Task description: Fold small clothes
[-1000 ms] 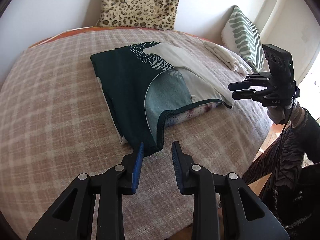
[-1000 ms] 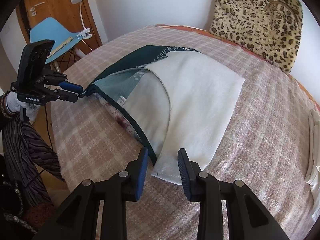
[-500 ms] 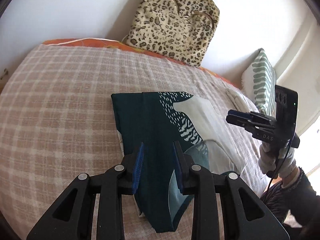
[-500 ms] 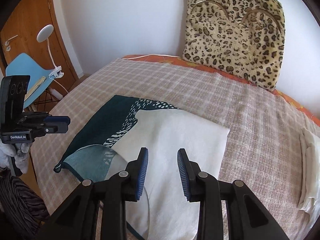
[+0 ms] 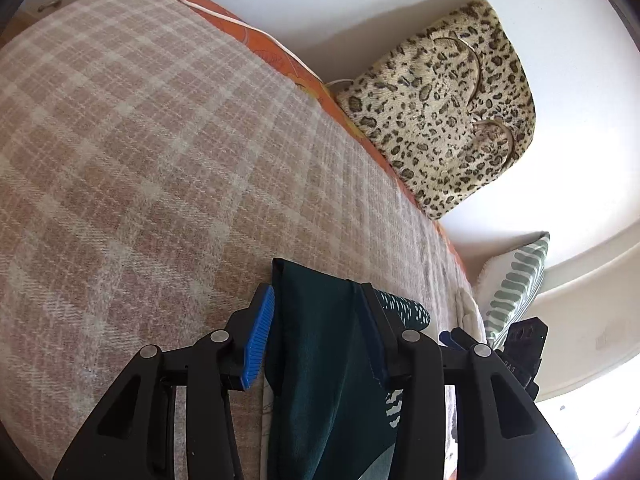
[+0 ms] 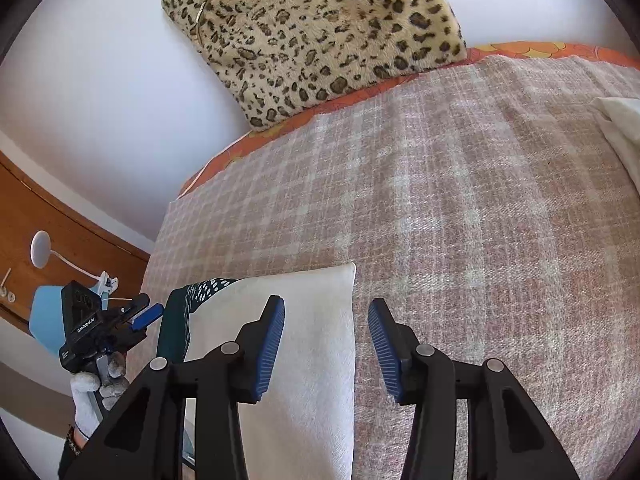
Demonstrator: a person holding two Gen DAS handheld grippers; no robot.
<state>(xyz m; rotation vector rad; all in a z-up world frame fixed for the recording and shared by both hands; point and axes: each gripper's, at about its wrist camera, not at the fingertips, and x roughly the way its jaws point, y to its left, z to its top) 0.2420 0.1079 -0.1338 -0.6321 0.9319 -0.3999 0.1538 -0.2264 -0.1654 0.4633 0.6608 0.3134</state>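
Note:
A folded small garment, dark green (image 5: 320, 340) with a white part (image 6: 316, 320), lies on the plaid bedspread (image 5: 140, 152). My left gripper (image 5: 316, 320) is open and straddles the garment's far dark green corner, fingers on either side of the cloth. My right gripper (image 6: 326, 334) is open and hovers over the garment's white far corner, its left finger above the cloth and its right finger above the bedspread (image 6: 480, 200). The left gripper also shows in the right wrist view (image 6: 148, 314), and the right gripper's body shows in the left wrist view (image 5: 520, 344).
A leopard-print cushion (image 5: 444, 116) leans on the wall behind the bed. A green striped pillow (image 5: 516, 280) and a folded white cloth (image 6: 624, 128) lie at the bed's right end. A blue chair (image 6: 48, 316), clip lamp (image 6: 40, 248) and wooden door stand left of the bed.
Both grippers have moved forward and down along the garment to its far edge. The left gripper now straddles the green corner and the right one hovers at the white corner.

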